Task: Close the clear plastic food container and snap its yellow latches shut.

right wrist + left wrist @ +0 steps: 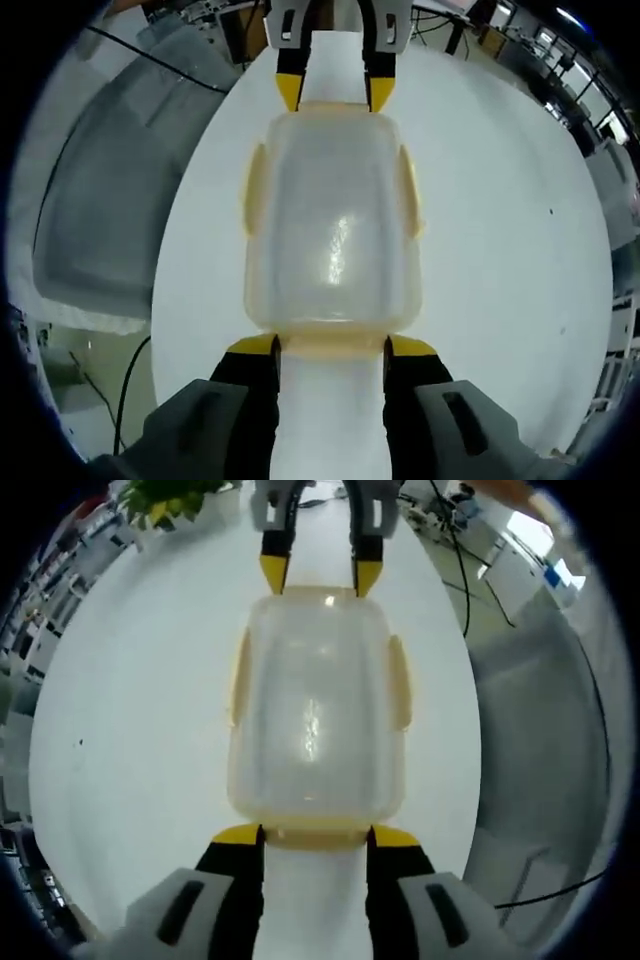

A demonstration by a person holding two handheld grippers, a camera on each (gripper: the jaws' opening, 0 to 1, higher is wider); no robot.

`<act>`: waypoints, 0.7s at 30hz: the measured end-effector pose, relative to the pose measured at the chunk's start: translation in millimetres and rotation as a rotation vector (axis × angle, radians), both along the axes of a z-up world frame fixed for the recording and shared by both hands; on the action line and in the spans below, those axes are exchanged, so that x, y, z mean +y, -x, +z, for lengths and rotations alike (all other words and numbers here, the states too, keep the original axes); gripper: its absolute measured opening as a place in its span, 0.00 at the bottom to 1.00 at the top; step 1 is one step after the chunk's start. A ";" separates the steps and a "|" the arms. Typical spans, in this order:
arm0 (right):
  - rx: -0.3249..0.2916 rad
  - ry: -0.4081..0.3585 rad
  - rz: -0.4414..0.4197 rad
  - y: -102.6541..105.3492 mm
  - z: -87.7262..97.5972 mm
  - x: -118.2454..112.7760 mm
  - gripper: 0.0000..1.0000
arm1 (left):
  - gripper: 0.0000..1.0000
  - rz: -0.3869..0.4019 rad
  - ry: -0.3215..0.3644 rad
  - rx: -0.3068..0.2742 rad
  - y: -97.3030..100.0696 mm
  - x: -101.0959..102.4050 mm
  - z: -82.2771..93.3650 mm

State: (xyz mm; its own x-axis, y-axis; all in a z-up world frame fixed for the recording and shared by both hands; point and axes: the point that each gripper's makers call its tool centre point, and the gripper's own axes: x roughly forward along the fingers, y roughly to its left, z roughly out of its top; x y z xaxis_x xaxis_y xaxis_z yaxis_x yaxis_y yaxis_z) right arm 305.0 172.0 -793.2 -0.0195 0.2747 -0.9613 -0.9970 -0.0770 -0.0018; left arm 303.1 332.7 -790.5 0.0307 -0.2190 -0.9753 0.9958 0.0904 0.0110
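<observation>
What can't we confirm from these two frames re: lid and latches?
- Side latches snapped or loose: both views, seen from above only.
- End latch state: right gripper view, right claw tips flank it, contact unclear.
- Near end latch in left gripper view: same, at left claw tips.
- Container contents: cloudy lid, glare.

The container (318, 715) sits mid-counter (130, 740) with a hand-held gripper at each short end: the left hand-held gripper (316, 835) and right hand-held gripper (331, 345) have their tips at the end latches, blocking both ends. Both long sides lie open, with bare counter beside the 2 side latches (408, 190). A plant (172, 498) stands well apart at the far edge. Cables (455, 555) hang beyond the counter edge.
</observation>
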 end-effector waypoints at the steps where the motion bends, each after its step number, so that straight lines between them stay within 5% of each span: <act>1: -0.002 0.002 0.003 0.0 -0.1 -0.2 0.37 | 0.34 -0.002 -0.005 -0.003 -0.3 0.0 -0.3; 21: -0.020 0.049 0.021 3.8 -2.4 -5.9 0.37 | 0.34 -0.034 0.001 -0.034 0.3 -2.3 -1.9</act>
State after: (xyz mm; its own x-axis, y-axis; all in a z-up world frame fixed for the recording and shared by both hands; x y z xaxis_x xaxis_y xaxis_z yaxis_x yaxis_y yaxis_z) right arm 301.2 166.1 -795.7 -0.0052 0.2270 -0.9739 -0.9949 -0.0989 -0.0177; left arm 302.9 330.4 -792.5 0.0560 -0.2213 -0.9736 0.9974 0.0564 0.0445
